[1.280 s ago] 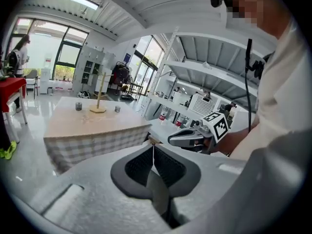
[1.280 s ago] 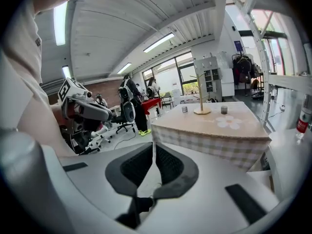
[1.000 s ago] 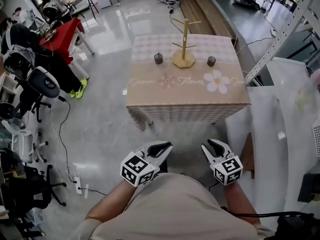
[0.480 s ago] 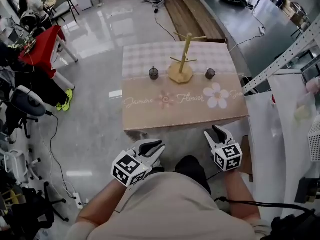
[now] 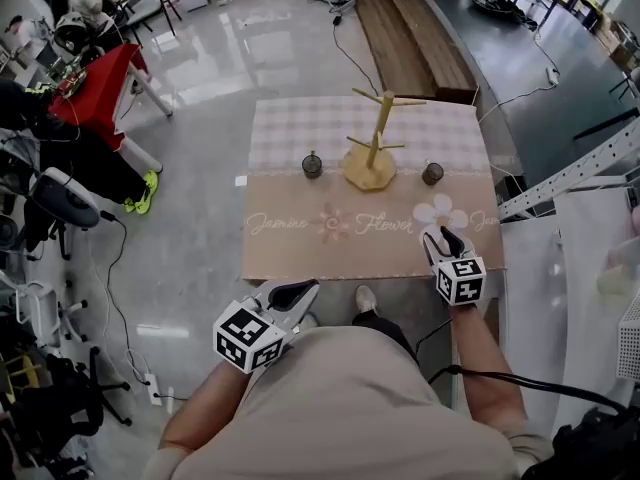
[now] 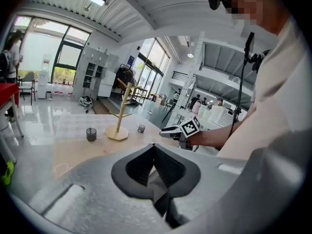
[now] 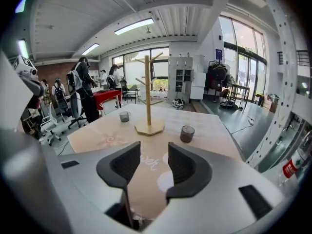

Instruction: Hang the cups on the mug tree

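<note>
Cups, two, small, dark smoky see-through: both stand upright on the table, none hangs on a peg.

1. Left gripper [image 5: 295, 291], grey with black pads and a square-marker cube. It is held off the table, just short of the near edge, toward the near left corner. Its jaws are pressed together at the tips with nothing between them.

2. Table [image 5: 290, 253], rectangular, under a beige cloth. The far part is pale pink check; the near band carries script lettering and printed flowers.

3. Left cup [image 5: 312, 165], on the line where the check meets the beige band, left of centre. It is near the tree's base but not touching it.

4. Mug tree [image 5: 379, 128], light wood, an upright pole with short side pegs on a flat many-sided base. It stands mid-table, roughly halfway between the left and right edges. All visible pegs are bare.

5. Right cup [image 5: 432, 173], right of the tree's base and apart from it, closer to the right edge than to the centre.

6. Right gripper [image 5: 440, 236], same build as the left one. It hovers above the near right corner, over the white printed flower, pointing toward the tree. Its jaws are spread and opening; only the cloth shows through the gap.
</note>
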The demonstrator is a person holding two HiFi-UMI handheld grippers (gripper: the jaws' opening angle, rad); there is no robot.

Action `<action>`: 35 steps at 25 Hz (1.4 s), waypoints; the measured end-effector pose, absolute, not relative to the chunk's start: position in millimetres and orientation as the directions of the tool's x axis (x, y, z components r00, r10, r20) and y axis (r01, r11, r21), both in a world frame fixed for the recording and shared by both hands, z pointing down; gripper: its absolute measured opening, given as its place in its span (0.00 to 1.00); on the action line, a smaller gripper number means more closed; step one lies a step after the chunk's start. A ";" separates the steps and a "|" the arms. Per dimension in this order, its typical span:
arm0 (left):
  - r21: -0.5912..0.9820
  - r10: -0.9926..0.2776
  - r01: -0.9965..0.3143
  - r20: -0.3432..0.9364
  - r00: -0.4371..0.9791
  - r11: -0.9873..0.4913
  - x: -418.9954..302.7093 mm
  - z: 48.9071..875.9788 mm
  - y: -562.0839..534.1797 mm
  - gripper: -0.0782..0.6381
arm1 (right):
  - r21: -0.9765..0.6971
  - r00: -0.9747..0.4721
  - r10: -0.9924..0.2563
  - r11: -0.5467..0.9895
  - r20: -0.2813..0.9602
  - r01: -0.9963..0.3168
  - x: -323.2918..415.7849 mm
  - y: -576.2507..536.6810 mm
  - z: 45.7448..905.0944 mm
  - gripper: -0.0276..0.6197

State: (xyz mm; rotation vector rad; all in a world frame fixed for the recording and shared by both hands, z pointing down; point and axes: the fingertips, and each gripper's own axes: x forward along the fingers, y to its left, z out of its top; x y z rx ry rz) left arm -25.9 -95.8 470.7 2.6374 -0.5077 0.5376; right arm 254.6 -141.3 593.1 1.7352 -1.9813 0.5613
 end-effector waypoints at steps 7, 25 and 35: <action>0.276 -0.335 -0.492 0.462 0.821 -0.825 21.9 461.7 -130.4 0.12 | 0.003 -0.119 -0.781 0.153 0.613 -0.988 321.9 -210.6 631.8 0.37; 0.249 -0.477 -0.671 0.537 0.696 -0.698 60.6 467.6 -166.4 0.12 | -0.055 -0.261 -0.700 0.302 0.665 -0.952 362.0 -322.9 706.1 0.52; 0.233 -0.474 -0.658 0.530 0.703 -0.716 63.0 464.7 -175.4 0.12 | 0.010 -0.234 -0.728 0.314 0.644 -0.949 362.6 -323.0 696.4 0.46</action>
